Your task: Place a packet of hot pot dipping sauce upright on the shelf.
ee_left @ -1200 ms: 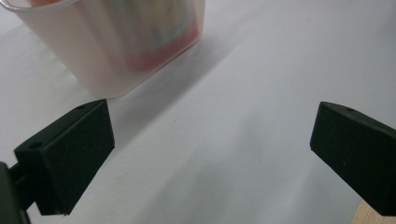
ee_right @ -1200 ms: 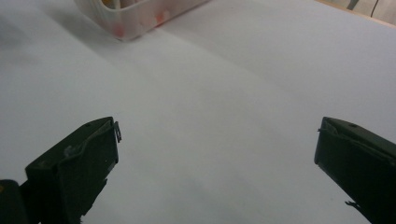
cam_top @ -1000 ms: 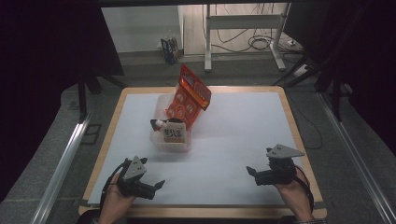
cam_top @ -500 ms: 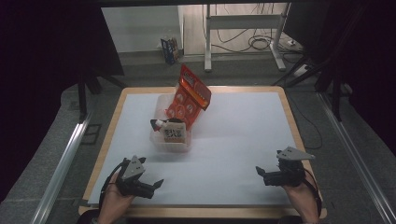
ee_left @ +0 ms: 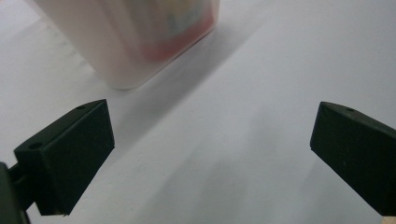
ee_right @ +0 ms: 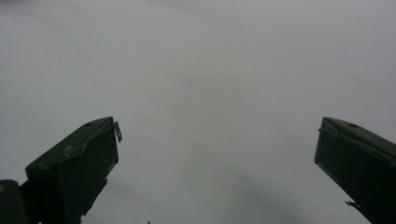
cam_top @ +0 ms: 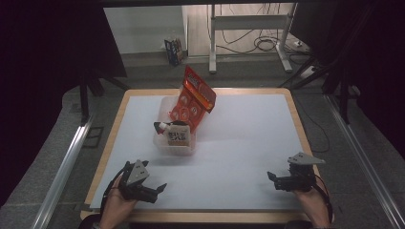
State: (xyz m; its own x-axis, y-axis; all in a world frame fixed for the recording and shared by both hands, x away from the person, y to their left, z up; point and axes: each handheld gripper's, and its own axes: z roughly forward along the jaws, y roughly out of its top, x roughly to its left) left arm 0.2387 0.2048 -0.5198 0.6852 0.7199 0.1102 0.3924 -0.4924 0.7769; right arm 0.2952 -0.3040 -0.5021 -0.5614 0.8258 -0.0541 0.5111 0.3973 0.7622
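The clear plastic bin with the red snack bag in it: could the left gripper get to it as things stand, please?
Probably yes. The left gripper is open near the table's front edge, and bare white table lies between it and the clear plastic bin; nothing blocks the way.

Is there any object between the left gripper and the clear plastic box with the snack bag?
Nothing visible stands between them. Bare white table lies between the open left gripper and the clear plastic box; the left gripper view shows the same.

Clear plastic tub (cam_top: 175,143) on white table, left of centre; red snack bag (cam_top: 195,99) leaning upright inside, small carton (cam_top: 178,137) in front.
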